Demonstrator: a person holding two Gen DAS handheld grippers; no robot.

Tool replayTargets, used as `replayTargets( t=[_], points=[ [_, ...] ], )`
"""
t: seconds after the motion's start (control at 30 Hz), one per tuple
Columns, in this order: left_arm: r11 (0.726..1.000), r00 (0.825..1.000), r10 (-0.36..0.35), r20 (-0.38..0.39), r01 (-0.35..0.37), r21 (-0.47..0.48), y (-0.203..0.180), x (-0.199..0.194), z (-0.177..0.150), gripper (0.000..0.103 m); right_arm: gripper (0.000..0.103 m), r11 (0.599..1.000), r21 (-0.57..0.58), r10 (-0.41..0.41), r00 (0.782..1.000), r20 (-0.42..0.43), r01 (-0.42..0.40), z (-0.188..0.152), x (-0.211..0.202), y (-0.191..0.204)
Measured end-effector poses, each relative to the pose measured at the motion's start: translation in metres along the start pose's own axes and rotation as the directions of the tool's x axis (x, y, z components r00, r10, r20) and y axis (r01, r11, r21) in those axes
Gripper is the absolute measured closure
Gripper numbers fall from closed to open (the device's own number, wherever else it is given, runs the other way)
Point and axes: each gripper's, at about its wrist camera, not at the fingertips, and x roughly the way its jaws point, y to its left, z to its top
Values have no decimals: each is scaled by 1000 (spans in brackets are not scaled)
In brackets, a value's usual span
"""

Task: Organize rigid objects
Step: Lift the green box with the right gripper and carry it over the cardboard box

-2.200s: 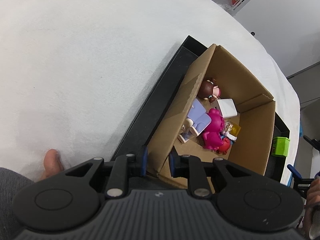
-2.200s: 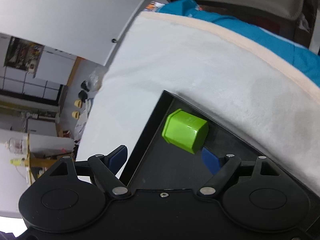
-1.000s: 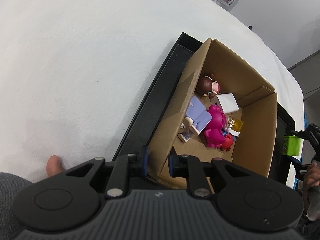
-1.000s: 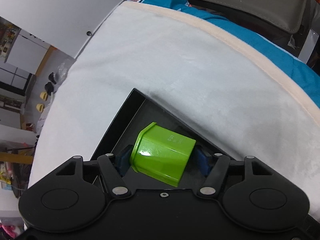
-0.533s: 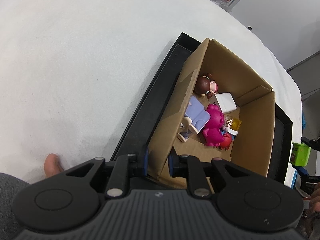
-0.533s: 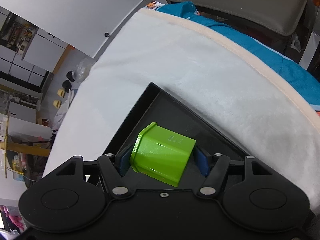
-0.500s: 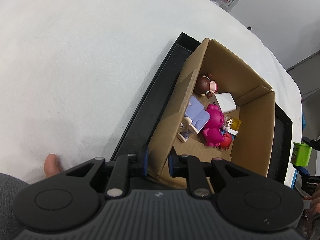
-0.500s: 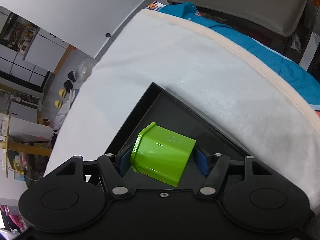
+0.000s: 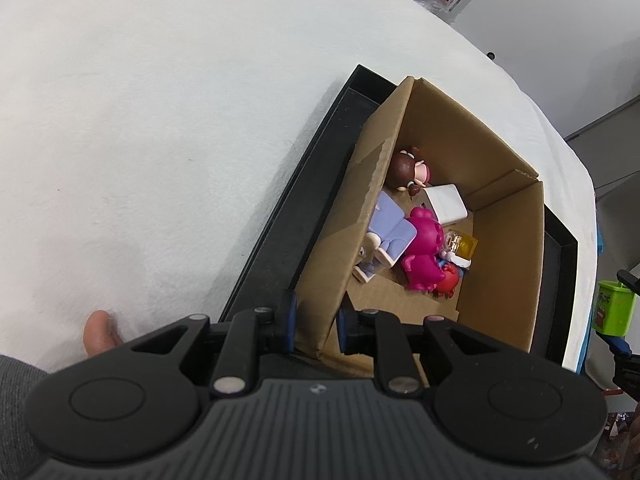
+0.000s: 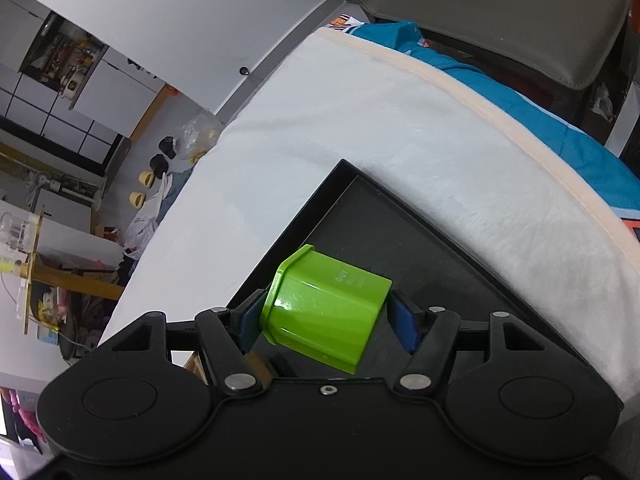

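Green plastic cup, faceted, lies clamped sideways between the blue pads of the right gripper; rim toward the picture's left pad, base toward the right one, so its long axis runs across the jaws. It hangs clear above the black tray, not touching it. In the left wrist view the same cup shows at the far right edge, beyond the tray's far rim and outside the box.

Left gripper is pinched shut on the near wall of the cardboard box, one pad outside, one inside, steadying it. Box sits on the tray, tray on a white fleece cover. Already in the box: pink figure, brown-haired doll, white block, lilac piece, yellow piece, something red.

Key relation: box opening lies toward the left hand's side from the held cup, so the cup likely has to travel over the box's far wall before release. Right hand is the one carrying; left only holds the box. Cup's height against that wall can't be judged well here, since fisheye edge distortion is heavy.

A fingertip rests on the cover at lower left.
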Motion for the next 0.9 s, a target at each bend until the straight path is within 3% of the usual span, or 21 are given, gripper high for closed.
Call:
replayTargets(
  t=[0.9],
  points=[
    [998,998,-62,-19,62,-8,12,0,3,83,40,986,-130,96,994,-56,-103,-44,-20,61]
  ],
)
